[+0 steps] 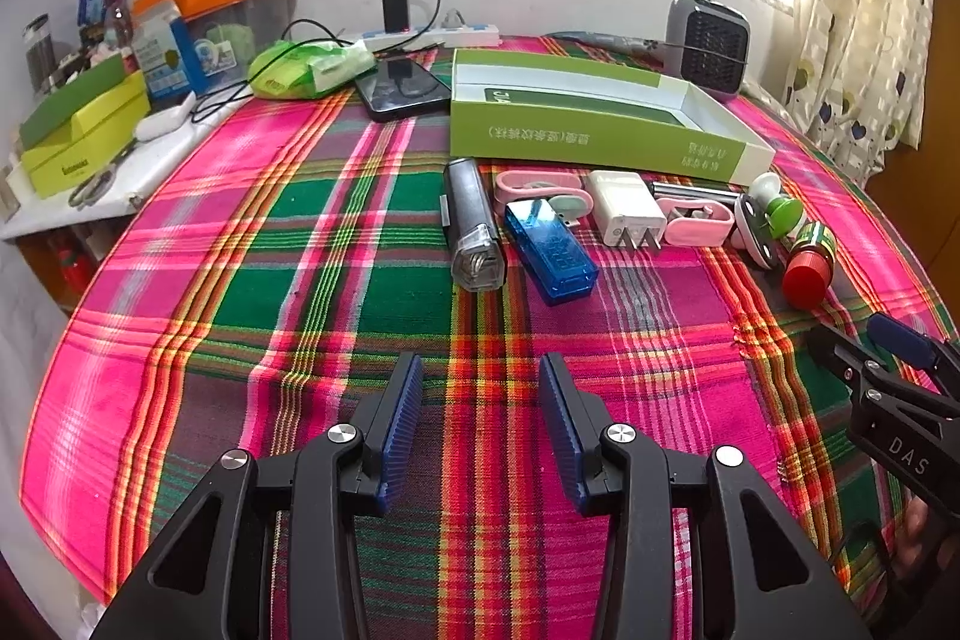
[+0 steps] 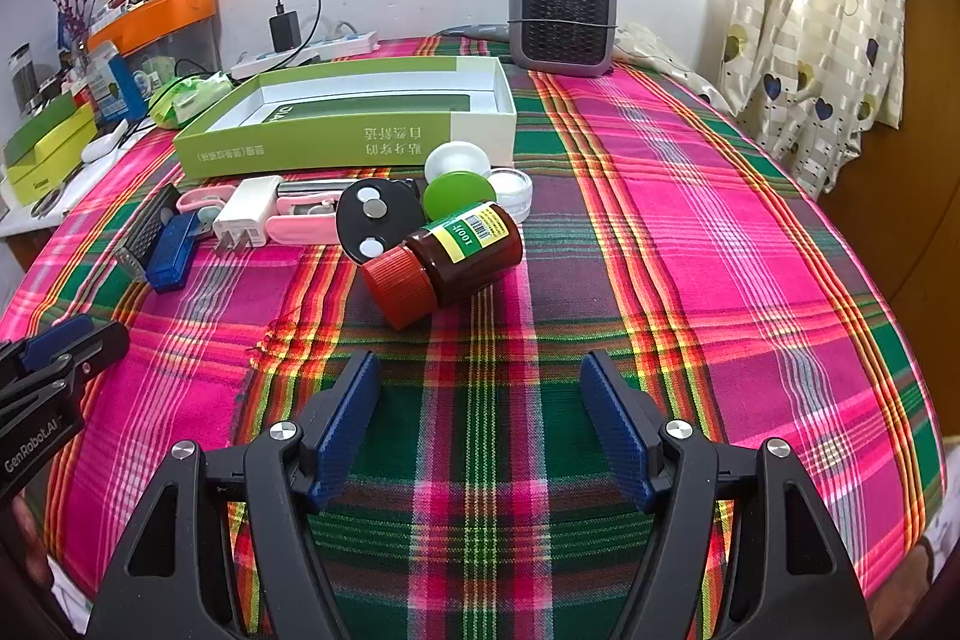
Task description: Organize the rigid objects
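left gripper [image 1: 480, 424] fingers apart, empty | right gripper [image 2: 480, 424] fingers apart, empty | brown bottle [image 2: 447, 262] lying at 12 o'clock, touching black disc [image 2: 375, 220], near green box [image 2: 360, 124] | risk: round bottle may roll when nudged, knocking neighbours

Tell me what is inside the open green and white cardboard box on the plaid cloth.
Inside the open green and white cardboard box only a flat dark green insert with white lettering shows. Anything beneath it, or tight behind the near wall, is hidden.
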Action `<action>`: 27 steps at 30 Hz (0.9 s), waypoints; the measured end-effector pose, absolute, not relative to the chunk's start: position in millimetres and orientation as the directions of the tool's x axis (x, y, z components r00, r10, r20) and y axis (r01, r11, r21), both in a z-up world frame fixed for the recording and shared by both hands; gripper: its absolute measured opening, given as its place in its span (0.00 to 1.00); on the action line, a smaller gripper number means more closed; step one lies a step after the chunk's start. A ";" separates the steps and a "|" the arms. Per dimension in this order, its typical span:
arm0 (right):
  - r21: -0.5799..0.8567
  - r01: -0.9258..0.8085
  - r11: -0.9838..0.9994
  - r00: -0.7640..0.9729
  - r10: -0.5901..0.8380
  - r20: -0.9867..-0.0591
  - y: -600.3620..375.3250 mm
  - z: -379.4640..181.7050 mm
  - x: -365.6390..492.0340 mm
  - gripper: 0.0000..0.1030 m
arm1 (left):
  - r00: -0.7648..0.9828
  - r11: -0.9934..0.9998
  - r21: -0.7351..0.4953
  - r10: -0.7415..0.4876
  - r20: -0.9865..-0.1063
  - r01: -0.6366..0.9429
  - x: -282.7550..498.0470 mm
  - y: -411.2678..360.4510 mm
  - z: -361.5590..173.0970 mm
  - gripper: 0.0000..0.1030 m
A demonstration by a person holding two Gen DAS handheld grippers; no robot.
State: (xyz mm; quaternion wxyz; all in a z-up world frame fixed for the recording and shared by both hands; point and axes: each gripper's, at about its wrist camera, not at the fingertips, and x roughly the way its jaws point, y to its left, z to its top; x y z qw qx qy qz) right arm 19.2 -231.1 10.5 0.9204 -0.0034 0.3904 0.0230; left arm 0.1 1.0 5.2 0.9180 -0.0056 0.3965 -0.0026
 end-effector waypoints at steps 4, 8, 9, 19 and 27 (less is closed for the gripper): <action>0.009 -0.047 0.999 0.694 0.039 -0.719 -229.9 10.6 19.4 0.67 | 0.686 1.000 -0.011 -0.008 -0.727 0.000 0.0 1.3 4.7 0.38; 0.008 -0.046 0.999 0.693 0.038 -0.720 -232.8 9.8 18.0 0.67 | 0.688 1.000 -0.010 -0.007 -0.726 0.000 -0.5 0.5 4.2 0.38; 0.008 -0.046 0.999 0.693 0.037 -0.720 -232.4 9.8 18.0 0.67 | 0.688 1.000 -0.009 -0.006 -0.725 -0.001 -0.7 0.5 4.1 0.38; 0.019 -0.046 0.999 0.685 0.046 -0.728 -233.2 9.1 21.4 0.67 | 0.680 1.000 -0.011 -0.016 -0.733 0.012 0.9 -1.4 2.7 0.38; 0.097 -0.060 0.993 0.675 0.112 -0.729 -234.8 15.0 26.2 0.67 | 0.665 0.997 -0.077 -0.076 -0.743 0.027 4.6 9.8 4.5 0.37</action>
